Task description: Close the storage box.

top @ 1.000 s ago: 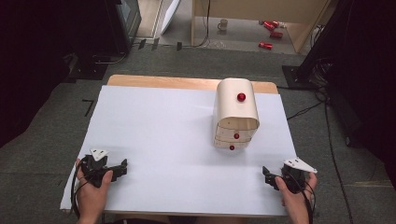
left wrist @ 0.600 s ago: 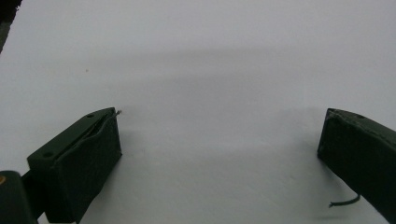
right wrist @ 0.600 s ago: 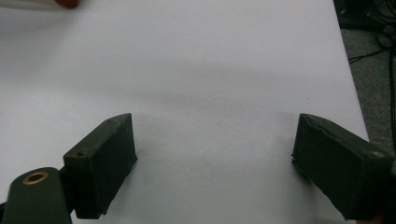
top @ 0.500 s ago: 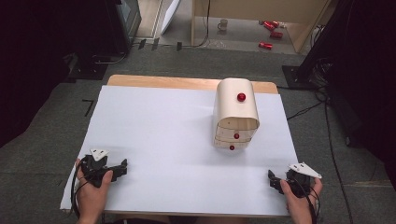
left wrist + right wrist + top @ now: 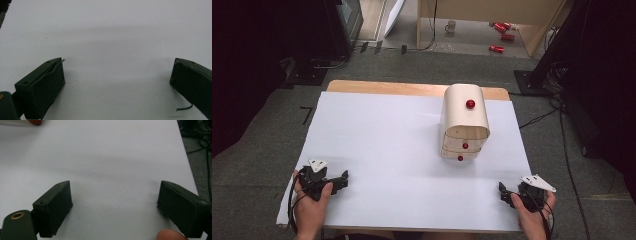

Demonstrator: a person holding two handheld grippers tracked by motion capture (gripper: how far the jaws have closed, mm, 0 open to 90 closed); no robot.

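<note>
From the high view, your left gripper (image 5: 343, 179) rests at about 8 o'clock on the white table cover (image 5: 382, 145) and your right gripper (image 5: 504, 192) at about 4 o'clock, both near the front edge. The small wooden drawer chest (image 5: 464, 125), with its red knobs, stands at roughly 1 o'clock, well apart from either tool. Nothing is held, so this looks like the step before any reach — the right gripper is nearest, and the next move likely calls for carrying it forward to line up on one of the front knobs (image 5: 465, 146).

In the left gripper view, the jaws stand wide apart over bare white surface; a loose thread trails from the jaw at 4 o'clock.

In the right gripper view, the jaws are also spread wide and empty. A fingertip (image 5: 170, 235) is cut off at 5 o'clock, and at 11 o'clock a red knob (image 5: 35, 122) and the chest's pale base are cropped by the frame — you cannot tell which drawer it belongs to.
</note>
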